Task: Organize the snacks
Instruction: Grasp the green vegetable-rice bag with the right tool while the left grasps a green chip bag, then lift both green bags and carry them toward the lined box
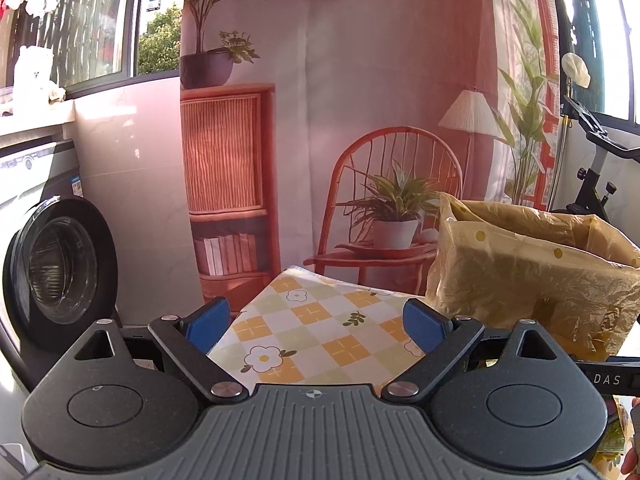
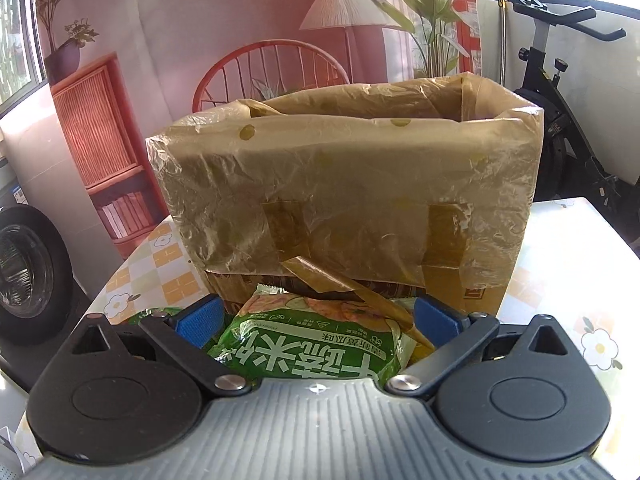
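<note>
A cardboard box lined with a yellowish plastic bag [image 2: 344, 184] stands on the table with the flower-check cloth [image 2: 560, 264], its top open. A green snack packet [image 2: 308, 344] with white lettering lies against the box's foot. My right gripper [image 2: 318, 326] hovers just over it, open, with a blue pad on either side of the packet and neither pad clearly pressing on it. In the left wrist view, the box [image 1: 532, 280] sits to the right. My left gripper [image 1: 316, 328] is open over the table's far-left corner [image 1: 304, 292], with nothing between its pads.
The edge of a second green packet [image 2: 144, 316] peeks out left of the right gripper. A washing machine [image 1: 60, 264] stands beyond the table's left edge, an exercise bike [image 2: 560, 100] at the far right. A printed room backdrop [image 1: 360, 120] hangs behind the table.
</note>
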